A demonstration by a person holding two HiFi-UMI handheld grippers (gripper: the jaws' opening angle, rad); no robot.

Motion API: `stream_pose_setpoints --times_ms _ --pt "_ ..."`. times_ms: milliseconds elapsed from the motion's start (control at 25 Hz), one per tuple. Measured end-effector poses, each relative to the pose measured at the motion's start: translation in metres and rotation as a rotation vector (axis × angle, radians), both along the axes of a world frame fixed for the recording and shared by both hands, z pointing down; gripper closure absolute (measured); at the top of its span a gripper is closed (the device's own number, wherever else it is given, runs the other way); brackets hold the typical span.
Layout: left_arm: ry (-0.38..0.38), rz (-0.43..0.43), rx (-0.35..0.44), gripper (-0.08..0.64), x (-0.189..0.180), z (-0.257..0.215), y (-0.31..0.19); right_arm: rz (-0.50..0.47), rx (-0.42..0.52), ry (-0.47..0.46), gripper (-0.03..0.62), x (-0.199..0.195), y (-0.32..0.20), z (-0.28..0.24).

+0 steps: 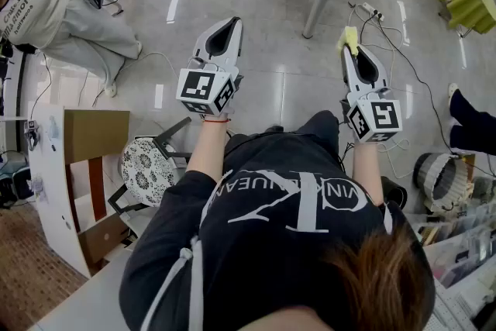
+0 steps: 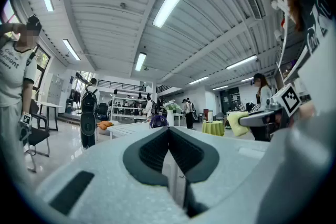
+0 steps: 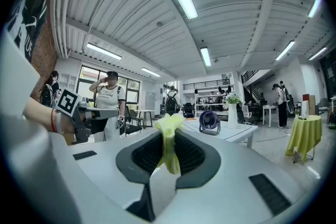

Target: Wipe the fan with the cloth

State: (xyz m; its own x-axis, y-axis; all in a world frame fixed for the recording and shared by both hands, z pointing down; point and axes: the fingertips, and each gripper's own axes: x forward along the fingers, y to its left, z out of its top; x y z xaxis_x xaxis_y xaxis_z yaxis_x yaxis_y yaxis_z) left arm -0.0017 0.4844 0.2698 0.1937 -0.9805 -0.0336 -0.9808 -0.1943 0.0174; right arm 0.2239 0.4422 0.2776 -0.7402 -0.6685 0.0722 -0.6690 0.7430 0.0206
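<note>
Cloth pinched, fan untouched.
The left tongs [image 1: 232, 25] are pressed together, empty; the yellow cloth [image 3: 169, 144] is pinched by the right tongs [image 1: 355, 52], well apart from the fan [image 3: 209, 120] set on the white desk [image 3: 239, 132].

2 grippers: L gripper [image 1: 230, 25], R gripper [image 1: 353, 52], 1 yellow cloth [image 3: 169, 139], 1 small purple fan [image 3: 209, 121], 1 white table [image 3: 239, 132], 1 vase w/ flowers [image 3: 231, 114], 1 round table w/ yellow cover [image 3: 303, 134]
</note>
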Motion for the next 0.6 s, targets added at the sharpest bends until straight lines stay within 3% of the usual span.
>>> stream_pose_setpoints --times_ms 280,600 --pt "0.050 0.005 -0.027 0.549 -0.009 0.015 0.000 0.032 -0.013 -0.018 0.534 0.000 0.000 -0.001" --pt "0.073 0.042 -0.042 0.549 -0.002 0.020 -0.052 0.034 -0.031 -0.027 0.531 0.006 -0.039 0.005"
